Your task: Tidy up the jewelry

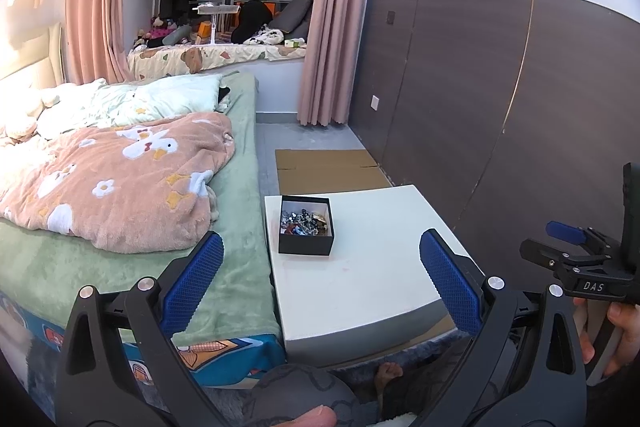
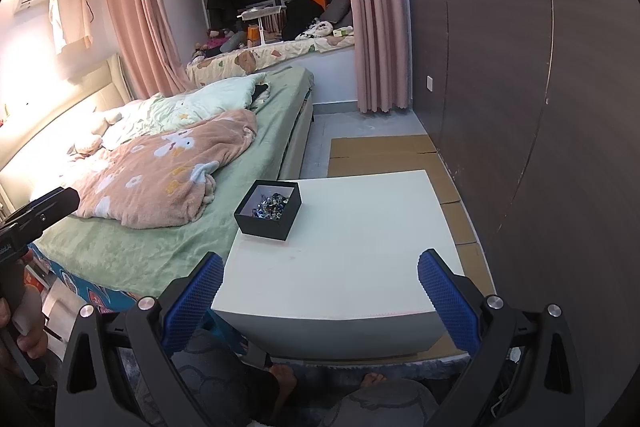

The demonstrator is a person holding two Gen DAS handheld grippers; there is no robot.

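Here, at the far left, a bed (image 1: 132, 267) with a green sheet is carrying a rumpled pink duck-print blanket (image 1: 116, 183), and the white desk (image 1: 368, 267) is standing just beside the bed's right edge. The left claw (image 1: 320, 287) is hovering above the desk's near edge with its blue-padded fingers (image 1: 196, 283) spread wide, released and gripping nothing. Sitting on the desk's far left corner is an open black jewelry box (image 1: 306, 230), and a tangle of jewelry (image 1: 306, 221) is lying inside it; the pieces are too small and jumbled to tell apart, though they are looking like beads and metal bits. The rest of the desk top is showing only a faint pinkish smear.

Flattened cardboard (image 1: 328, 167) is lying on the floor beyond the desk, and a dark wood-panelled wall (image 1: 500, 107) is running along the right side. In the right wrist view, the right claw (image 2: 320, 291) is hanging over the desk's near edge, likewise spread wide and released, well short of the box. A hand (image 1: 612, 331) is holding the right claw's handle at the right border of the left view. Bare toes (image 2: 374, 379) are showing on the rug under the desk.
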